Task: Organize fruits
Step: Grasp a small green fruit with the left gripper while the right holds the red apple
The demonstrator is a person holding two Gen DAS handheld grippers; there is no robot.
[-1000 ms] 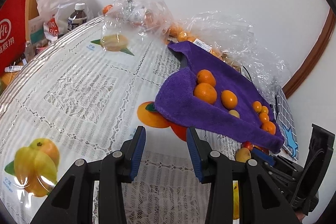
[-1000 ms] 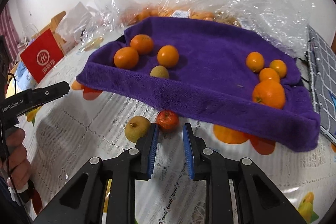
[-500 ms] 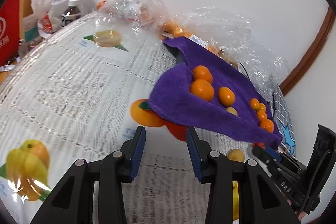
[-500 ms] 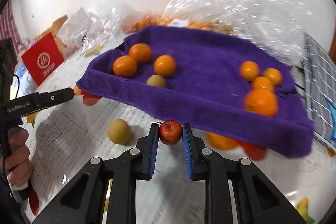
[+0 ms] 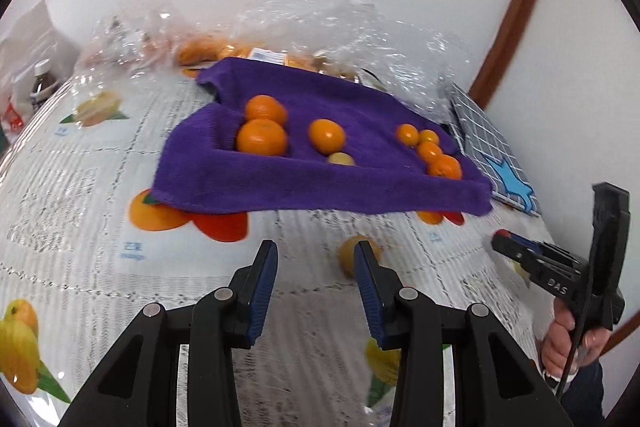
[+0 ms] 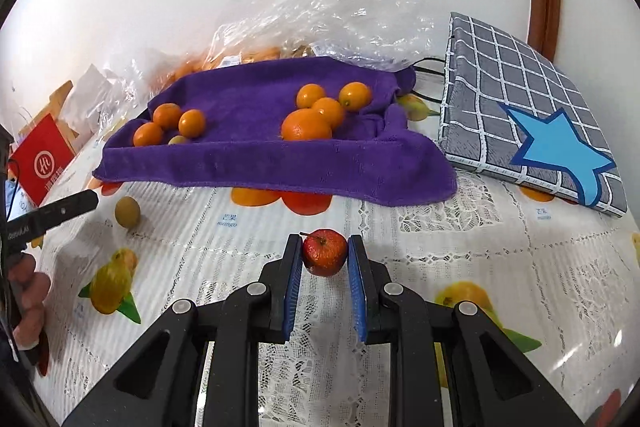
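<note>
A purple towel (image 5: pixel 320 183) (image 6: pixel 276 163) lies on the table and holds two groups of oranges (image 5: pixel 262 137) (image 6: pixel 306 125) and a small yellow-green fruit (image 5: pixel 341 159). My right gripper (image 6: pixel 325 259) is shut on a small red apple (image 6: pixel 325 251), held just above the tablecloth in front of the towel. My left gripper (image 5: pixel 316 267) is open and empty. A yellow-green round fruit (image 5: pixel 349 254) (image 6: pixel 127 211) lies on the cloth just behind its right finger. The right gripper also shows at the right of the left wrist view (image 5: pixel 505 241).
Clear plastic bags (image 6: pixel 340 7) with more oranges lie behind the towel. A grey checked pad with a blue star (image 6: pixel 532 131) lies to the right. A red bag (image 6: pixel 38 157) and a bottle (image 5: pixel 42 83) stand at the far left. The tablecloth has printed fruit pictures.
My right gripper has carried the red apple away from the towel's front edge toward the right. My left gripper has swung right, toward the yellow-green fruit, and stays open.
</note>
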